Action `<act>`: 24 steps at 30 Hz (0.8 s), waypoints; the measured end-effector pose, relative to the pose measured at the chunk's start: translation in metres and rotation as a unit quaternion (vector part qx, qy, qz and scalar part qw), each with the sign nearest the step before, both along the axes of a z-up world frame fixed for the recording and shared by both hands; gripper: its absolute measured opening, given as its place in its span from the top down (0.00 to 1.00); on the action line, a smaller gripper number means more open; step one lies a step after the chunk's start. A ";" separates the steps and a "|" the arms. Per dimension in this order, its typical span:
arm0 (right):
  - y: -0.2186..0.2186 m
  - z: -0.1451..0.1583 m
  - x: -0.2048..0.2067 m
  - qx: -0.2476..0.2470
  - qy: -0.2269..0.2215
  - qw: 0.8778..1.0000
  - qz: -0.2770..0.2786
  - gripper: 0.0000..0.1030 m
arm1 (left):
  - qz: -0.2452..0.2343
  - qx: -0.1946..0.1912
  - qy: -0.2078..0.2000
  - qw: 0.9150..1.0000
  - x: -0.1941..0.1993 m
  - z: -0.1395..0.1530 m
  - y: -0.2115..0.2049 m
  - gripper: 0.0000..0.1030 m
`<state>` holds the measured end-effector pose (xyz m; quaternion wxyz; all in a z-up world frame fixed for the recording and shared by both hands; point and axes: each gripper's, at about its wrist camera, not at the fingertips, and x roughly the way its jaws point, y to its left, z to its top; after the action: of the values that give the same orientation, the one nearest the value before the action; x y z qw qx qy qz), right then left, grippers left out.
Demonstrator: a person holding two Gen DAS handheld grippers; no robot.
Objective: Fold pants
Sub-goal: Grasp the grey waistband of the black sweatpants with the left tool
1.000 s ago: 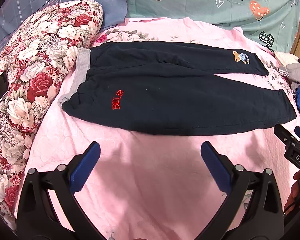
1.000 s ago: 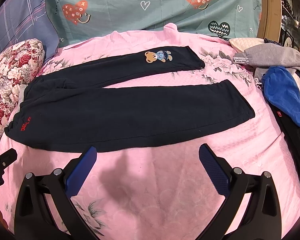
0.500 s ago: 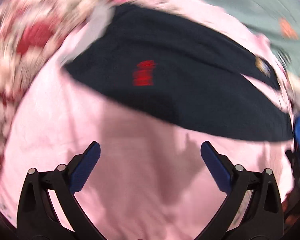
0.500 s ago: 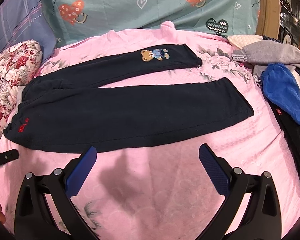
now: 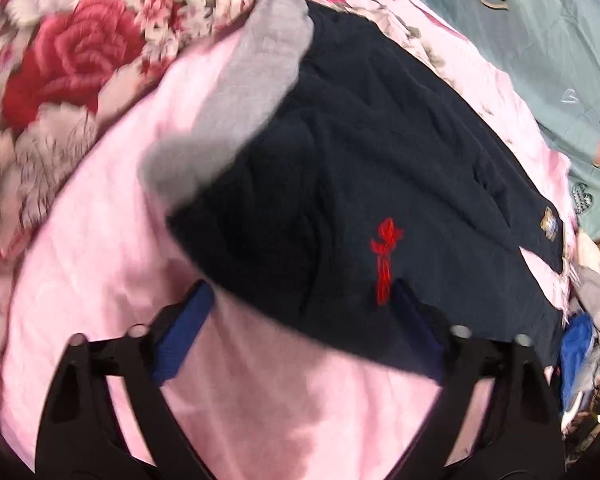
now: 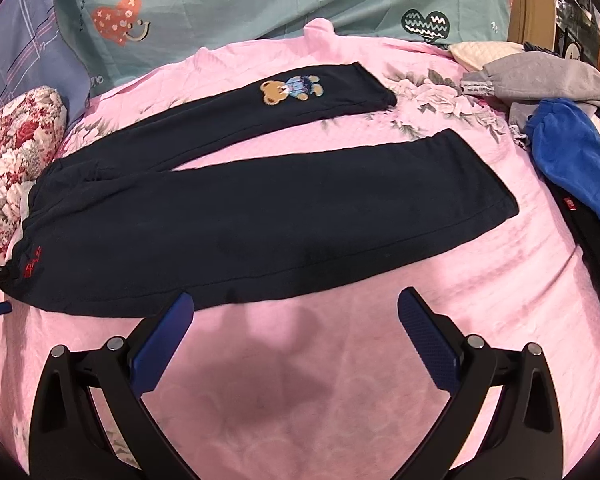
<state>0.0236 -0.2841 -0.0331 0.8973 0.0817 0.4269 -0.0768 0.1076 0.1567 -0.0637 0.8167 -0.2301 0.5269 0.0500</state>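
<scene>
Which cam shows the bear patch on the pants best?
Right wrist. The bear patch is sharp and whole there, on the far leg of the pants. In the left wrist view it is only a tiny, blurred speck near the right edge.

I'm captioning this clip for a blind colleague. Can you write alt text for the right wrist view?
Dark navy pants lie flat on a pink bedspread, legs spread apart toward the right, the far leg bearing a teddy bear patch. The right gripper hovers at the near leg's lower edge, jaws open. A floral pillow sits left; gray and blue clothes are piled right.
</scene>
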 end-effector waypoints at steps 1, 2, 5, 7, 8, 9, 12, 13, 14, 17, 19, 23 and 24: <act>-0.005 0.002 -0.002 0.002 -0.005 1.000 -0.005 0.01 | 0.002 0.002 -0.004 1.000 0.005 0.002 0.003 0.50; -0.008 0.004 -0.002 0.002 -0.010 1.000 -0.009 0.01 | 0.002 0.001 -0.006 1.000 0.010 0.004 0.006 0.75; -0.019 0.009 -0.002 -0.004 -0.017 1.000 -0.018 0.01 | -0.006 -0.006 -0.014 1.000 0.017 0.012 0.006 0.89; -0.028 0.013 -0.001 -0.017 -0.018 0.999 -0.026 0.01 | -0.001 0.015 -0.034 0.999 0.011 0.023 -0.001 0.90; -0.033 0.014 0.000 -0.031 -0.016 0.999 -0.037 0.01 | 0.000 0.026 -0.042 0.999 0.005 0.028 -0.004 0.90; -0.042 0.017 0.001 -0.057 -0.011 0.996 -0.062 0.01 | 0.002 0.031 -0.046 0.998 0.003 0.030 -0.006 0.90; -0.077 0.023 -0.003 -0.078 -0.020 0.990 -0.116 0.01 | 0.010 0.031 -0.050 0.998 -0.002 0.031 -0.009 0.90; -0.089 0.022 -0.004 -0.074 -0.019 0.989 -0.129 0.01 | 0.010 0.023 -0.044 0.999 -0.001 0.028 -0.009 0.90; -0.106 0.019 -0.004 -0.062 -0.008 0.987 -0.148 0.01 | 0.012 0.021 -0.042 0.999 0.000 0.027 -0.008 0.90; -0.146 0.006 -0.004 -0.006 0.020 0.983 -0.184 0.22 | 0.016 0.017 -0.040 0.999 -0.003 0.026 -0.004 0.90; -0.160 -0.007 0.006 0.031 0.043 0.981 -0.186 0.34 | 0.013 0.010 -0.042 0.999 -0.001 0.027 -0.006 0.89; -0.170 -0.021 0.039 0.076 0.051 0.982 -0.165 0.45 | 0.014 -0.019 -0.030 0.999 0.006 0.019 -0.007 0.71; -0.168 -0.021 0.047 0.073 0.051 0.983 -0.161 0.51 | 0.013 -0.033 -0.023 0.999 0.010 0.013 -0.007 0.65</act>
<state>0.0701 -0.4520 -0.0542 0.8418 0.2105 0.4583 -0.1925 0.1180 0.1496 -0.0503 0.8197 -0.2650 0.5064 0.0379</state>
